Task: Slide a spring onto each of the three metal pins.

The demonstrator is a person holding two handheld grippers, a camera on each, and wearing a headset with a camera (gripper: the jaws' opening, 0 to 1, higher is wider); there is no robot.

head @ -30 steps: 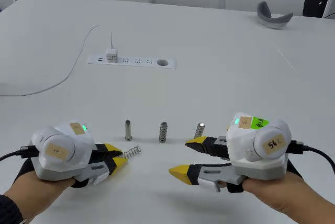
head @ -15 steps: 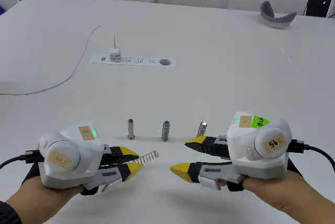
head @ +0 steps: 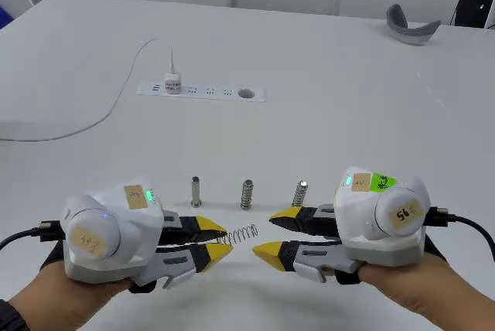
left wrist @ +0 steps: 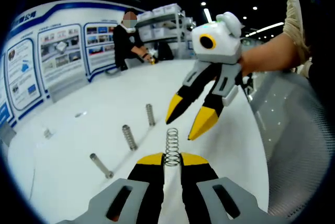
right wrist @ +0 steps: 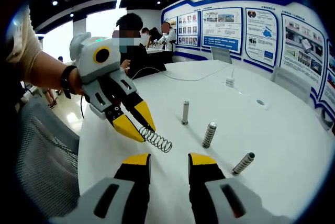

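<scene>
Left gripper point(head: 227, 240) clamps one end of a coiled wire spring point(head: 242, 233) at lower centre of the head view, while we hold the right gripper point(head: 263, 234) facing it, yellow-tipped jaws spread and empty. Above them stand the left pin point(head: 196, 191), bare metal, and the middle pin point(head: 247, 193) and right pin point(head: 300, 192), each wrapped in coils. Our matte white table point(head: 332, 99) carries a power strip point(head: 201, 91); blue-trimmed posters point(right wrist: 246, 30) line the wall.

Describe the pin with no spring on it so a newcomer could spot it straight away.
On the white table, in front of the power strip, three short metal pins stand in a row. The bare pin is at the row's left end in the head view; it is smooth, while the middle pin and right pin wear coiled springs.
</scene>
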